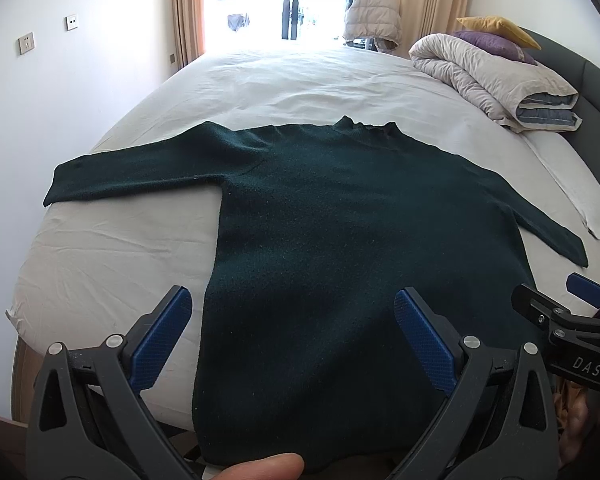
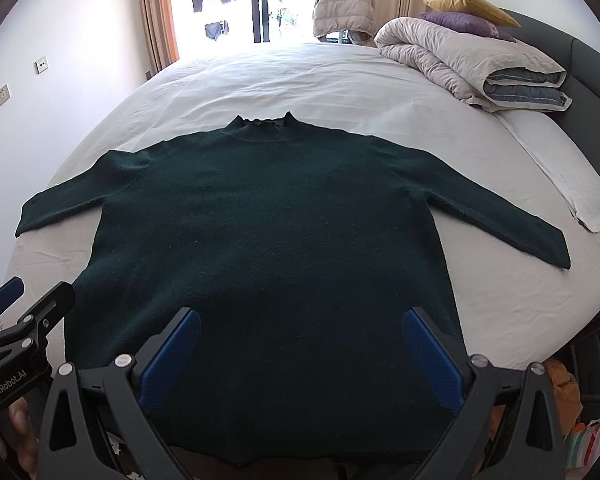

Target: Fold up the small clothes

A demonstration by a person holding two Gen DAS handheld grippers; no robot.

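A dark green knitted sweater (image 1: 340,220) (image 2: 268,232) lies flat on the white bed, collar away from me, both sleeves spread sideways and its hem hanging over the near edge. My left gripper (image 1: 294,300) hovers open above the hem's left side, holding nothing. My right gripper (image 2: 302,320) is open over the hem's middle, also holding nothing. The right gripper (image 1: 572,312) shows at the right edge of the left wrist view. In the right wrist view the left gripper (image 2: 24,308) shows at the left edge. A fingertip (image 1: 266,467) pokes in at the bottom.
The white bed sheet (image 1: 280,80) (image 2: 300,80) stretches toward a bright window. A rolled beige duvet (image 1: 488,76) (image 2: 468,64) with purple and yellow cushions sits at the far right by the grey headboard (image 2: 588,72). A padded jacket (image 2: 342,8) hangs near the window.
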